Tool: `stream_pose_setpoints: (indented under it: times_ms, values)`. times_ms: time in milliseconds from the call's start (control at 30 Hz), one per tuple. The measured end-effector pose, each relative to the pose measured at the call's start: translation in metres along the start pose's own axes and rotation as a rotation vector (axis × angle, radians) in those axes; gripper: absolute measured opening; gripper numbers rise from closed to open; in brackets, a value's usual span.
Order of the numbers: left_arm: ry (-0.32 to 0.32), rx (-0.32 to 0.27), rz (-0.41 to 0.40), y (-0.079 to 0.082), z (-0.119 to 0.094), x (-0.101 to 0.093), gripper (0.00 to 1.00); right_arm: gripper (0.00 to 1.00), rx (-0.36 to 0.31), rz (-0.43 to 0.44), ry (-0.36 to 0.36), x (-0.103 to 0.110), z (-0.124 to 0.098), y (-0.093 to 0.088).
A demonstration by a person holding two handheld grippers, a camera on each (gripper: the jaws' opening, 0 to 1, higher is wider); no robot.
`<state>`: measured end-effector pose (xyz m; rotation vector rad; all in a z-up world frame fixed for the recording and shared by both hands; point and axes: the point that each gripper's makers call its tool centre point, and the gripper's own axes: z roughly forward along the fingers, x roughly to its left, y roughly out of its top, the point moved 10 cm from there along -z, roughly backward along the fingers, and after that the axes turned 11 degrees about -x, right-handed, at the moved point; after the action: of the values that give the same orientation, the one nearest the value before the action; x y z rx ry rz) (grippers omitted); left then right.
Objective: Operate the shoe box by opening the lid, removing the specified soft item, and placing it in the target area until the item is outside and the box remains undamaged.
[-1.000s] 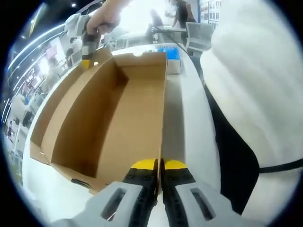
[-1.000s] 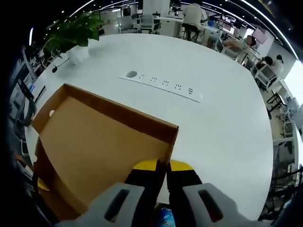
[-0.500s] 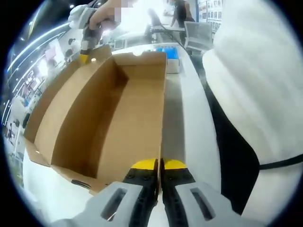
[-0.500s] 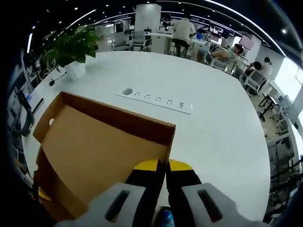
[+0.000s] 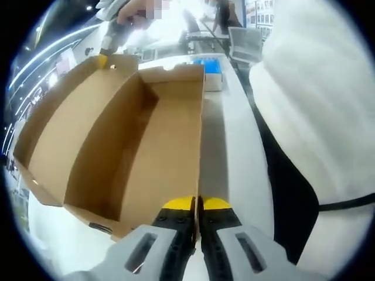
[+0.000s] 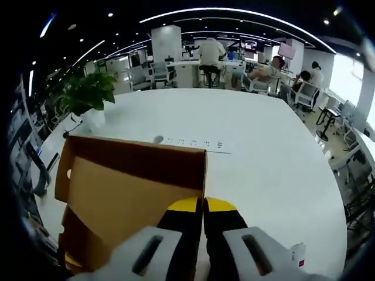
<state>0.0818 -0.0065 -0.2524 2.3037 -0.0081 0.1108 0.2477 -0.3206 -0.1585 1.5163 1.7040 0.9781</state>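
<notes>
On the white counter (image 5: 225,146) sits the brown cardboard shoe box (image 5: 146,152), its lid (image 5: 58,123) swung up and open toward the left in the left gripper view. At the near edge of that view, the left claw (image 5: 197,206) has its yellow-tipped jaws pressed together on the box's near right corner, pinching the top of the cardboard wall there. At the far left, the right claw (image 5: 104,58) comes in from above, held by a person's hand (image 5: 132,9), with its yellow tip touching the far corner of the raised lid. What shows of the inside of the box is bare cardboard; the soft item cannot be made out. Just beyond the far end of the box lies a small white-and-blue box (image 5: 211,73). A person's white sleeve (image 5: 316,105) covers the right side.

From the right gripper view, the right claw (image 6: 203,206) has its jaws closed on the edge of the lid (image 6: 129,181), whose brown inner face spreads to the left and near side. Farther off on the counter (image 6: 263,158) lies a white power strip (image 6: 196,143), and a potted plant (image 6: 88,96) stands at the far left. People sit at desks in the far background.
</notes>
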Motion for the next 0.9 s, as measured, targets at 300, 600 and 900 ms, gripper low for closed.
stream_pose_setpoints:
  times_ms: [300,600,900]
  values:
    - [-0.009,0.001,0.002,0.0,-0.001,0.0,0.02,0.0,-0.048,0.088,-0.007,-0.006,-0.011,-0.009]
    - [-0.016,0.008,-0.011,0.0,-0.001,0.001,0.02,0.0,-0.07,0.085,-0.004,-0.003,-0.021,-0.008]
    - [-0.007,0.01,-0.004,0.0,-0.001,0.001,0.02,0.0,-0.119,0.06,0.01,-0.003,-0.038,-0.011]
